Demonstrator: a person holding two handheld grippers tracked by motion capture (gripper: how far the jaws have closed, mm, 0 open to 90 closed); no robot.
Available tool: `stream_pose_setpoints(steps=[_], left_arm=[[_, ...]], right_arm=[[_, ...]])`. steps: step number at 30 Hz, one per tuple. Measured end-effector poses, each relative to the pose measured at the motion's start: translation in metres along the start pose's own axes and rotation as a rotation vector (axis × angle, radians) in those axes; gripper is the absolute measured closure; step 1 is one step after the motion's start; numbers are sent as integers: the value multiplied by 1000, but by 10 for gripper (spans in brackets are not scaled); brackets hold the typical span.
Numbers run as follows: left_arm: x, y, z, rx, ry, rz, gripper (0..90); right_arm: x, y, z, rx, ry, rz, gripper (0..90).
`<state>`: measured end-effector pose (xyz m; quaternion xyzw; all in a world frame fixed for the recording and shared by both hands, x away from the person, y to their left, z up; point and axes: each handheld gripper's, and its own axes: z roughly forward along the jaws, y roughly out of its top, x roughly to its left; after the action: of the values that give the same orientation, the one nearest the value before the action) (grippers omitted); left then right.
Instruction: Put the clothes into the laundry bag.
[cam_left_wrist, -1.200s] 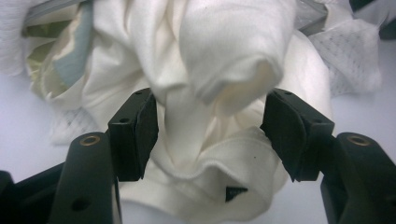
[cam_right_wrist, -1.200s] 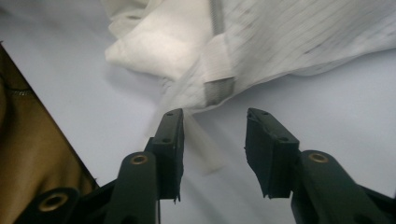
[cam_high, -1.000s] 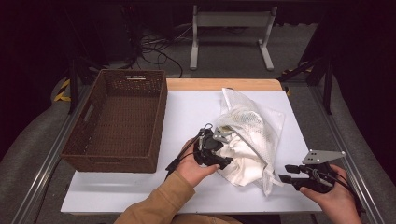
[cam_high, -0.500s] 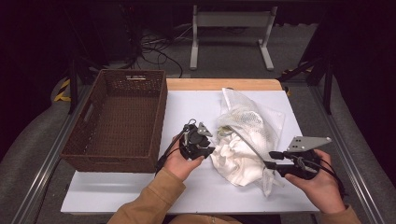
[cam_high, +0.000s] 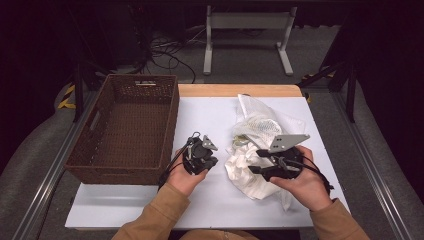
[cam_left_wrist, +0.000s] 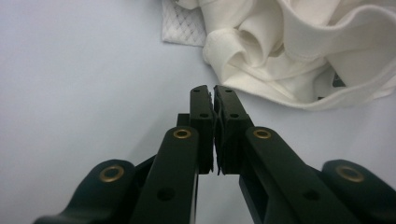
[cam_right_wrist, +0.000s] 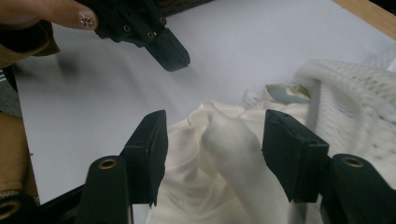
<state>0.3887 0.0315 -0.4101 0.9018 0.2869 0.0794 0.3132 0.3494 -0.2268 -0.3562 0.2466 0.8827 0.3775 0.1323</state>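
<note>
I see the table (cam_high: 150, 210) first, a white top running from six up to twelve o'clock; the basket (cam_high: 127, 131) sits at about nine o'clock on it, brown wicker, nothing inside that I can make out; the cloth (cam_high: 252, 167) lies crumpled at about three o'clock, a white heap with a mesh bag (cam_high: 260, 122) bunched against its twelve-o'clock side, the two touching and partly tangled.

My right gripper (cam_right_wrist: 212, 140) hangs over the cloth with its jaws wide apart, a rolled fold standing up between them but not yet pinched; my left gripper (cam_left_wrist: 213, 95) sits on bare table at the nine-o'clock side of the heap, jaws pressed together on nothing, the cloth's hem near its tip at one o'clock in the left gripper view.

I judge the cloth light, limp and a bit slick; it will sag and trail when lifted, and it may drag the bag along; nothing here is fragile. The raised fold under my right jaws looks like the place to bite, thick enough to hold; a second grip on the near hem with the left would keep it from slumping on the way to the basket.
</note>
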Motion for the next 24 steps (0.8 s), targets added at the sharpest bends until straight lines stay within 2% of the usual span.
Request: stream_pose_setpoints(steps=[4,8,12,17,24], left_arm=[[2,-2,0,1,4,-4,872],[3,-4,0,4,-1,-10,860],[4,-4,2,-5,-9,-35,796],[6,-1,7,-9,-10,-45,707],[11,6,17,-11,-14,-57,706]], right_arm=[[0,5,18,20,-31,-17,377],[-1,4,34,76,-27,-22,361],[-1,-2,47,109,-23,-16,288],[0,-9,56,123,-23,-20,239],[1,-18,69,162,-27,-40,212]])
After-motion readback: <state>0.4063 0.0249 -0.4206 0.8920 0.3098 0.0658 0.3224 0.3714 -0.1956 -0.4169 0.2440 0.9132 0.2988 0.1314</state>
